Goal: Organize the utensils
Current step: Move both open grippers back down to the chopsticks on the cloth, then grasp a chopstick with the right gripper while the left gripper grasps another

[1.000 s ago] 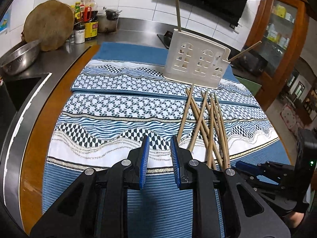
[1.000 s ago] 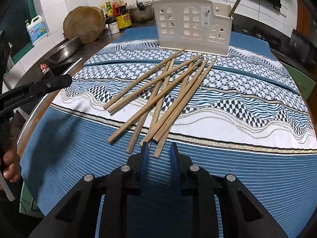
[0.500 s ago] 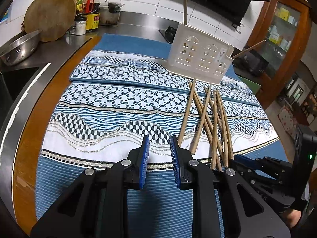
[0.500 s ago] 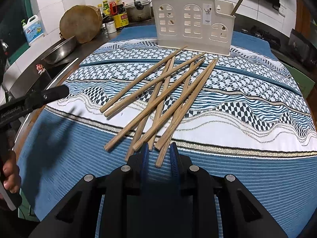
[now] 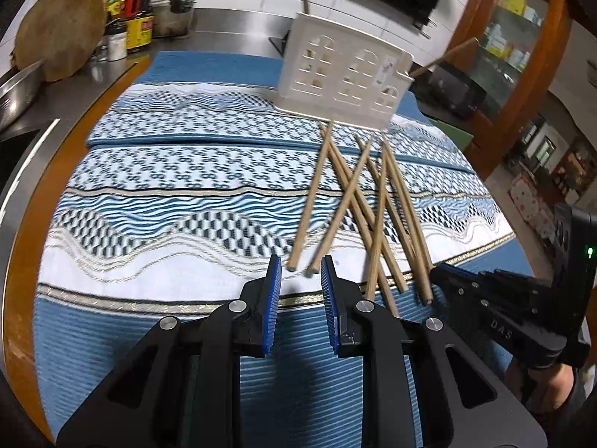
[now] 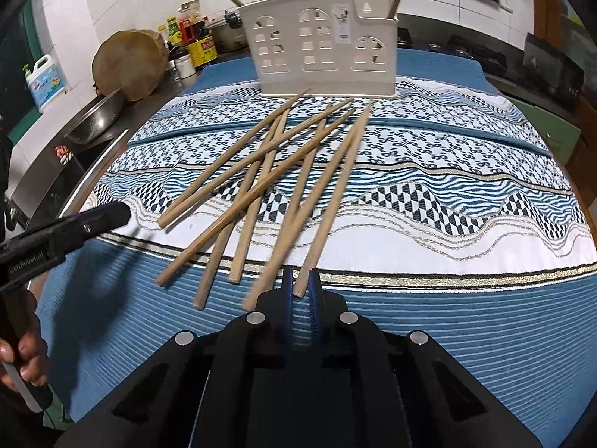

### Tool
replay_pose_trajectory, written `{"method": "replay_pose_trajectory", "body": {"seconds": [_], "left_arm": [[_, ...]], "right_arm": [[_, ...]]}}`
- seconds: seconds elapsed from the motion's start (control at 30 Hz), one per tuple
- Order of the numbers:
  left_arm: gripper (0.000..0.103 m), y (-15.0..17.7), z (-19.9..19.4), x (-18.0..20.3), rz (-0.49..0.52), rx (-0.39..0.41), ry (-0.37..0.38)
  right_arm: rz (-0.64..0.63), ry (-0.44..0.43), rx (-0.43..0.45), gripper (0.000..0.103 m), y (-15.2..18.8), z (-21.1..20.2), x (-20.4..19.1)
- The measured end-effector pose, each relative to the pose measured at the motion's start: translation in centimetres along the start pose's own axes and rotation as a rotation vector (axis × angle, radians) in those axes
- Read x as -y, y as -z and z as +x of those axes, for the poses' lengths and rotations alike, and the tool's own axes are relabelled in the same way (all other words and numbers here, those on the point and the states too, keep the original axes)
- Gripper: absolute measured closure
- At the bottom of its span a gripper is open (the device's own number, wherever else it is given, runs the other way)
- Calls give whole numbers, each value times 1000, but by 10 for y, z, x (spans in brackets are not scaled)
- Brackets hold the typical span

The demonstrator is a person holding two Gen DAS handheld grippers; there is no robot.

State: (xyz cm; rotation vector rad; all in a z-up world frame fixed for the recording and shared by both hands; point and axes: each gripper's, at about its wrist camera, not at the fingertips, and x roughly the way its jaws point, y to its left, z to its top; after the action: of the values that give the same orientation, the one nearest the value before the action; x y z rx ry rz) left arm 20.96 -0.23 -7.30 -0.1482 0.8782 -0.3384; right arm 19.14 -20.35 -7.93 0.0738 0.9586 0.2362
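Since a second ago your right gripper (image 6: 299,283) has slid up to the chopsticks (image 6: 261,186) fanned in front of the holder (image 6: 321,52), jaws nearly together around one tip. Left gripper (image 5: 298,272) hovers apart. Next, clamp and lift toward the holder.

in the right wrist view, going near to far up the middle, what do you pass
right hand-held gripper → loose chopsticks on the patterned blue cloth → white house-shaped utensil holder with two chopsticks standing in it → white tiled wall
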Motion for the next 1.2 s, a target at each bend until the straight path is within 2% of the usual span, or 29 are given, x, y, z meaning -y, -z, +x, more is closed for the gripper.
{"method": "replay_pose_trajectory", "body": {"seconds": [0.37, 0.67, 0.9, 1.2], "left_arm": [[81, -11, 33, 21, 139, -59, 11], [82, -17, 48, 28, 186, -82, 16], [82, -22, 57, 27, 177, -99, 17], [81, -22, 61, 28, 182, -95, 19]], "right_arm": [[12, 7, -2, 93, -5, 7, 0], [-12, 32, 5, 93, -4, 6, 0], [29, 17, 1, 94, -3, 2, 16], [6, 52, 10, 93, -6, 7, 10]]}}
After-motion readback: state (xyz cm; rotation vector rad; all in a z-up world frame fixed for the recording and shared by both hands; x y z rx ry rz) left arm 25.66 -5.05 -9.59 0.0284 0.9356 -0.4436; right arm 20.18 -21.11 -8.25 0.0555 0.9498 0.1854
